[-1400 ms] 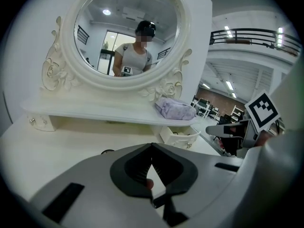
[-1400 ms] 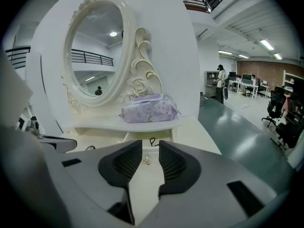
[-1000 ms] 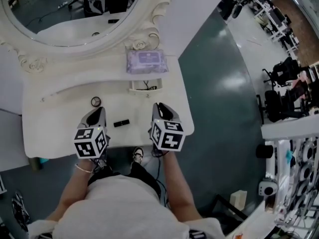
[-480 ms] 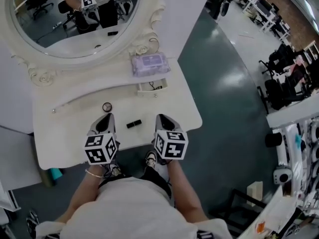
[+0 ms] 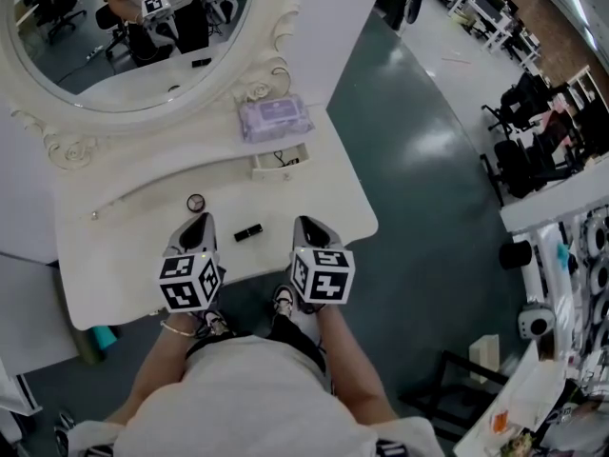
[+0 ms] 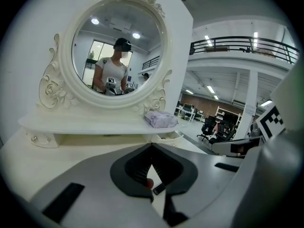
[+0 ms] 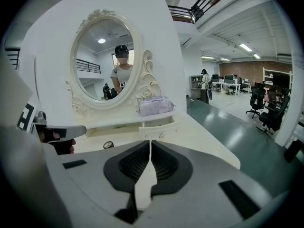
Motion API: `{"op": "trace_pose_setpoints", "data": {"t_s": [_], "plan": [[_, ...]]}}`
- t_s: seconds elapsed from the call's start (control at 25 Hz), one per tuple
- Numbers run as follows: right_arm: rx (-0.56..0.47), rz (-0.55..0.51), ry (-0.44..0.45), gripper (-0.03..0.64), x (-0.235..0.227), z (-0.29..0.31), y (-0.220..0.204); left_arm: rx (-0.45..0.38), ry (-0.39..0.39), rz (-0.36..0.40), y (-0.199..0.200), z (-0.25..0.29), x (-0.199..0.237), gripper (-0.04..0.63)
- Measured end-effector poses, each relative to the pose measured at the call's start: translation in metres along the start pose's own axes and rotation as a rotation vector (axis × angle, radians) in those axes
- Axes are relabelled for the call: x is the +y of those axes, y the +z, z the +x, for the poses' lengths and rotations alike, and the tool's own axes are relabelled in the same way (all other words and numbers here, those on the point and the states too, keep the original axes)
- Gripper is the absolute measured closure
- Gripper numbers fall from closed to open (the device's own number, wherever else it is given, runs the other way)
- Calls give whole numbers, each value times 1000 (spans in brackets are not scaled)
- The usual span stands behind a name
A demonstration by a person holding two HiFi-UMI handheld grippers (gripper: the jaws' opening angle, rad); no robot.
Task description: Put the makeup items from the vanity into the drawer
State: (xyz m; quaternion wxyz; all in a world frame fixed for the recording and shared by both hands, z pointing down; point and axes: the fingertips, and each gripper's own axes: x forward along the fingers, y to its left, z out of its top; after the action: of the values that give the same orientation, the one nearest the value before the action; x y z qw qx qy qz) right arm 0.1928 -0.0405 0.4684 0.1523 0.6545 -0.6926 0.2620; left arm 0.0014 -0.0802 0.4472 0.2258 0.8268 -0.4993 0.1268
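Black lipstick lies on vanity top, between both grippers. Round compact just ahead of left gripper. Small drawer stands open below wipes pack. Left gripper jaws closed, empty. Right gripper jaws closed, empty.

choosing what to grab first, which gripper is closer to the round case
Left. The left gripper is just short of the round case; the right gripper is farther off to its right.
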Motion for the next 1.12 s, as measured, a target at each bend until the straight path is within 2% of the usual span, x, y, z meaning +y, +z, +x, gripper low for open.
{"op": "trace_pose_setpoints", "data": {"t_s": [0.16, 0.36, 0.84, 1.12], "plan": [[3, -5, 3, 592, -1, 1, -1, 1, 1, 4, 0, 2, -2, 592], [33, 1, 61, 591, 14, 8, -12, 6, 14, -8, -2, -1, 5, 592], [125, -14, 151, 588, 66, 27, -50, 70, 72, -54, -32, -19, 52, 592], [176, -43, 180, 509, 95, 38, -71, 93, 105, -77, -45, -30, 79, 592]]}}
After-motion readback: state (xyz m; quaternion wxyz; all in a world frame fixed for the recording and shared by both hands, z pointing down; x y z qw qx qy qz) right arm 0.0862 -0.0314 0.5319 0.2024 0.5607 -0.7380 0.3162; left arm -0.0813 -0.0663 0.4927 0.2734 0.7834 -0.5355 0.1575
